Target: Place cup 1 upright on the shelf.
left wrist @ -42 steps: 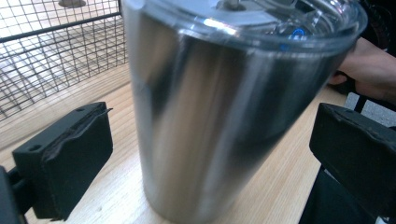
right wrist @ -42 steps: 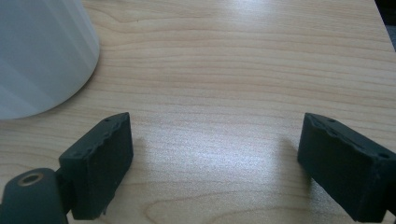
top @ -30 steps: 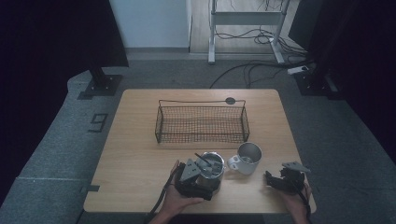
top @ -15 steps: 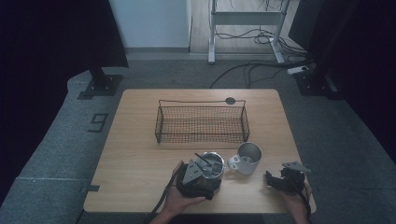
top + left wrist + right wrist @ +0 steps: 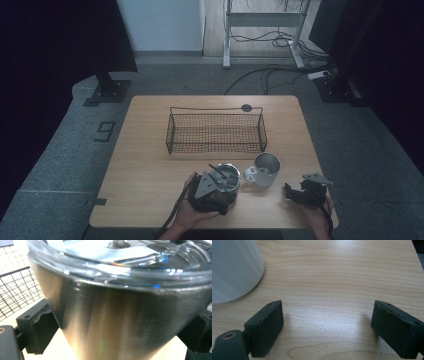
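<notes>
A steel tumbler [image 5: 229,174] with a clear lid stands near the table's front edge. My left gripper [image 5: 220,189] is shut on it, one jaw on each side of its wall. In the left gripper view the tumbler [image 5: 120,315] looms very close, and both black pads [image 5: 37,327] press against its sides. A white mug [image 5: 265,167] with a shiny inside stands just right of the tumbler. My right gripper [image 5: 295,192] rests low over the table right of the mug, open and holding nothing. In the right gripper view the mug [image 5: 232,267] sits at the upper left, outside the gripper [image 5: 327,325].
A black wire basket [image 5: 216,109] stands across the middle of the wooden table [image 5: 150,170], behind the tumbler and mug. A small dark disc [image 5: 246,107] lies at the basket's far right corner. Cables and a metal stand are on the floor beyond.
</notes>
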`<state>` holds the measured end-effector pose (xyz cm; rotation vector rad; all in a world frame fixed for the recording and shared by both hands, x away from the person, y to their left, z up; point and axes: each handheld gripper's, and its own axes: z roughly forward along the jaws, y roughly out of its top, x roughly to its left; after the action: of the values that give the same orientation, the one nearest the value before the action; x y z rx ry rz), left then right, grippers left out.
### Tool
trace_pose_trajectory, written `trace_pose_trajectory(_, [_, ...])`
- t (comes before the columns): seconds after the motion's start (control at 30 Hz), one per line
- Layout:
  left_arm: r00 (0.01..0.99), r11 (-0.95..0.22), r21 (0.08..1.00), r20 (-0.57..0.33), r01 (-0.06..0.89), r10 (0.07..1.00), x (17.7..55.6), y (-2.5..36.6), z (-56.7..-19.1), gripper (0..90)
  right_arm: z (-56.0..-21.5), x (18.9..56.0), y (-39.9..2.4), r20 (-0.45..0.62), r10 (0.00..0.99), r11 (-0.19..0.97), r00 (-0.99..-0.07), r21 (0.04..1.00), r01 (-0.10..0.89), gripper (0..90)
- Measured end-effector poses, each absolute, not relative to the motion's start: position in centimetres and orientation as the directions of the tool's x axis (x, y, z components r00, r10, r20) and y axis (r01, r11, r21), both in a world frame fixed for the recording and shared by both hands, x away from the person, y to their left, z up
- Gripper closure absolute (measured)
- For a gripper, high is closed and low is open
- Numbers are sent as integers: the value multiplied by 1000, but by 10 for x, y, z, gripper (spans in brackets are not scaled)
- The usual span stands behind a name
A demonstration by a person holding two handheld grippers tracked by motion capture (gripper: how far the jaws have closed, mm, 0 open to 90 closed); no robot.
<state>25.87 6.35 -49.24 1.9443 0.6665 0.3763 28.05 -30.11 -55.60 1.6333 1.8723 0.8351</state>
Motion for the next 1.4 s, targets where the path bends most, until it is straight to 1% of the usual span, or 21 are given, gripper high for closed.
trace_pose_trajectory(0.27, [803,-330,896,-48,298,594,260,66,-492,45,-556,280,-302,15,990,85,-142,734,673,108])
trace_pose_trajectory(0.63, [795,-321,899,-46,297,605,262,70,-489,46,-556,280,-302,16,990,82,-138,734,674,109])
trace_pose_trajectory(1.4, [772,-286,920,-29,270,635,271,88,-468,45,-556,280,-303,16,991,80,-135,735,674,112])
